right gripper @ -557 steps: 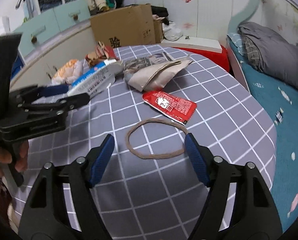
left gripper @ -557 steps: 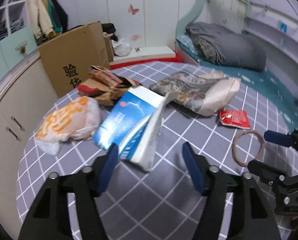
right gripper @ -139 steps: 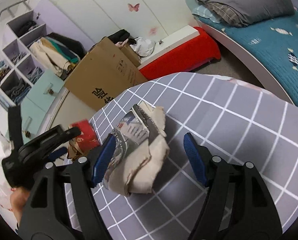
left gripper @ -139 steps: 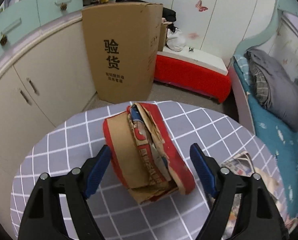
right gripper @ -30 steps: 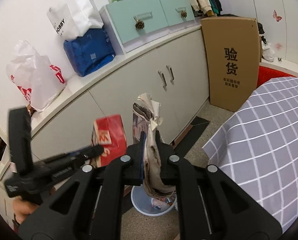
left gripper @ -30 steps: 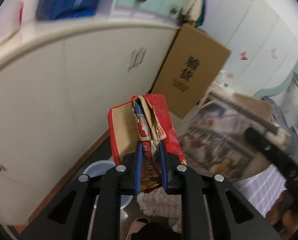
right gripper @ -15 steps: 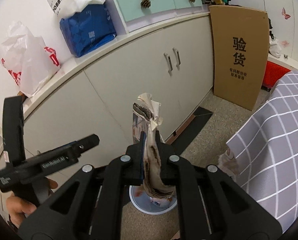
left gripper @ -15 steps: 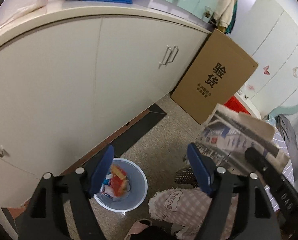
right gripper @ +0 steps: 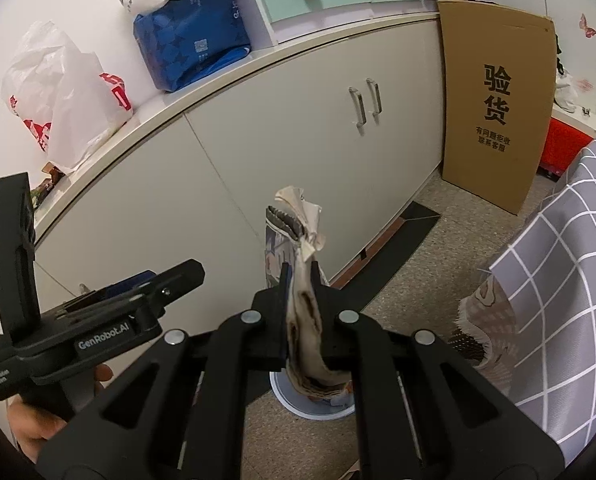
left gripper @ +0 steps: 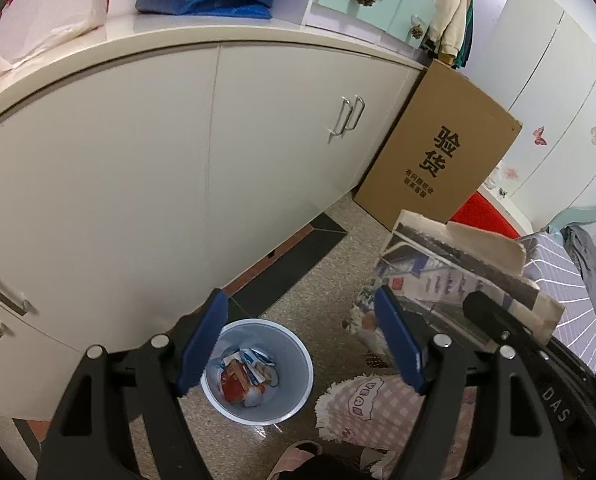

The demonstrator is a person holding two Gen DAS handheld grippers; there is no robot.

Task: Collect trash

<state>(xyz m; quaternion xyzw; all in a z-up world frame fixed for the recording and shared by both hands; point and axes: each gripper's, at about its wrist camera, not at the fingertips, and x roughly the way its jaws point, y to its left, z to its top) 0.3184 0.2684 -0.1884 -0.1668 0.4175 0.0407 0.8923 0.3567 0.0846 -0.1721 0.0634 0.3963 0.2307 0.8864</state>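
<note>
A pale blue trash bin (left gripper: 294, 396) stands on the floor by the cabinets and holds several wrappers, with a red carton (left gripper: 234, 380) on top. My left gripper (left gripper: 298, 344) is open and empty above the bin. My right gripper (right gripper: 300, 280) is shut on a crumpled paper bag (right gripper: 294, 236) and holds it upright over the bin's rim (right gripper: 317, 410), which is mostly hidden. In the left wrist view the same bag (left gripper: 449, 280) hangs to the right of the bin.
White cabinets (left gripper: 138, 184) run along the left. A tall cardboard box (left gripper: 437, 160) leans against them. The grey checked table (right gripper: 557, 280) is at the right. A pink slipper (left gripper: 369, 404) is beside the bin. Plastic bags (right gripper: 58, 92) sit on the counter.
A second ago my left gripper held the red carton; it opened and the carton now lies in the bin. My right gripper still holds the paper bag, now closer over the bin.
</note>
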